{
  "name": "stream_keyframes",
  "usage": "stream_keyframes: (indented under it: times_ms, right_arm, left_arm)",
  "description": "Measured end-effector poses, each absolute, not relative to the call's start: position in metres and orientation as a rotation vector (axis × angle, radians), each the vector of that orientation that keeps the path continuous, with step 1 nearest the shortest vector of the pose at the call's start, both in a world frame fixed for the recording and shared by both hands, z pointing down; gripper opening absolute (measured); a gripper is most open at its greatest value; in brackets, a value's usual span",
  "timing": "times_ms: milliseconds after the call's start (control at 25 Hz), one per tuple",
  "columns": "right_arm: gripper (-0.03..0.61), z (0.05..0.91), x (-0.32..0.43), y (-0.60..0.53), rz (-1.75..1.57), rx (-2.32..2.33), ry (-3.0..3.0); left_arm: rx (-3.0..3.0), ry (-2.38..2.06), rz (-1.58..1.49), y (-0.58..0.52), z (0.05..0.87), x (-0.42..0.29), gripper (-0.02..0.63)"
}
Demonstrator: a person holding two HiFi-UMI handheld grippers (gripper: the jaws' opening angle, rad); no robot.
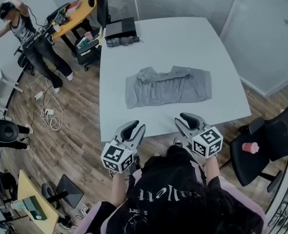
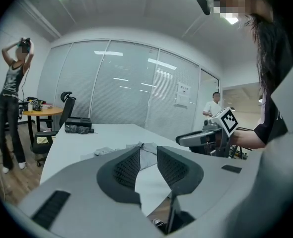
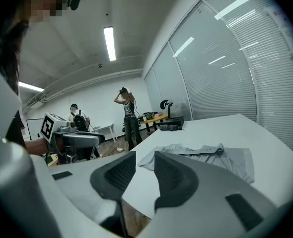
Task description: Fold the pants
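The pants [image 1: 168, 87] lay mid-tabletop [image 1: 183, 38] as a compact grey rectangle, doubled over, with the waistband bunched along the far edge. The main fold looked done. What seemed left was at most one more fold and some smoothing, since the far edge was still rumpled.

Both tools were off the cloth, beyond the near edge of the tabletop. The left gripper [image 1: 133, 129] had its fingers apart with nothing between them, and so did the right gripper [image 1: 185, 121].

As for writing, the white lettering on the person's black shirt [image 1: 171, 195] was too distorted to read with confidence. The cubes showed only black-and-white square markers. A sheet [image 2: 184, 94] on the glass wall was too small to read. No brand showed on the pants.
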State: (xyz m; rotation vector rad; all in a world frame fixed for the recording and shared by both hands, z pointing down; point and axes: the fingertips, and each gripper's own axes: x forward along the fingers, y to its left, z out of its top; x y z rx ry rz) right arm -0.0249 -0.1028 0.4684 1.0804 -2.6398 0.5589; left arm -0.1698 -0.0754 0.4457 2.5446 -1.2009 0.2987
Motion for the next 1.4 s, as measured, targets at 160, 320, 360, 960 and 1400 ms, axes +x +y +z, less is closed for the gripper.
stream_keyframes:
  times_ms: [160, 320, 360, 960, 1400]
  right_arm:
    - [0.094, 0.456, -0.027, -0.095, 0.518, 1.084, -2.665]
    - [0.071, 0.448, -0.023, -0.091, 0.474, 1.067, -2.679]
    - [0.064, 0.445, -0.021, -0.09, 0.464, 1.059, -2.684]
    - [0.041, 0.429, 0.034, -0.059, 0.429, 0.872, -2.762]
    - [0.034, 0.418, 0.061, -0.017, 0.373, 0.777, -2.825]
  left_arm:
    - [2.556, -1.217, 0.294, -0.066, 0.44, -0.17, 0.104]
    - [2.564, -1.239, 0.267, -0.062, 0.432, -0.162, 0.086]
    - [2.565, -1.244, 0.259, -0.061, 0.43, -0.158, 0.083]
    - [2.528, -1.35, 0.162, -0.031, 0.399, -0.077, 0.064]
    - [2.496, -1.411, 0.197, 0.017, 0.4, -0.037, 0.063]
